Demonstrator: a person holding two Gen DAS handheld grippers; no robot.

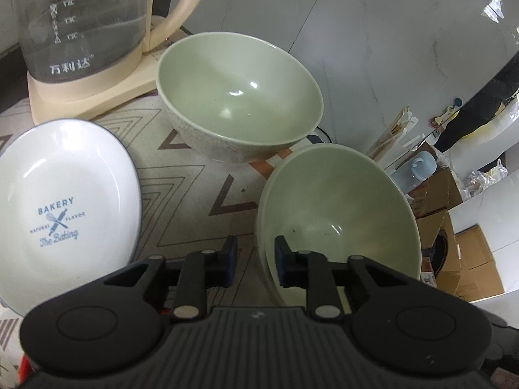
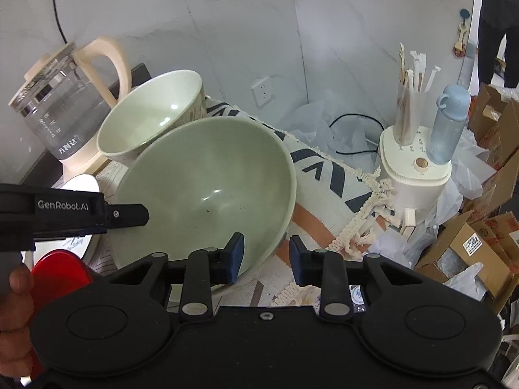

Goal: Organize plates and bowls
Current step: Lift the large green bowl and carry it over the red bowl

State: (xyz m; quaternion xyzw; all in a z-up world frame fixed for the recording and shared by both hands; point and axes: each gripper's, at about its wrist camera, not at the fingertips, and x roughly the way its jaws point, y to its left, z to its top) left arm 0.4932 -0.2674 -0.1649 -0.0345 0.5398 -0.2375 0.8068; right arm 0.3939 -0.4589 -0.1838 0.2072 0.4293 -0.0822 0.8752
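The left wrist view alone shows a glossy white plate printed with "BAKERY", flat on the zigzag-patterned cloth beside a glass kettle. The left gripper straddles the near rim of the nearer smooth, pale green bowl, jaws narrow around it; a second green bowl stands behind. The right wrist view alone shows a blue bottle and cardboard boxes. There the right gripper straddles that bowl's opposite rim, jaws narrow.
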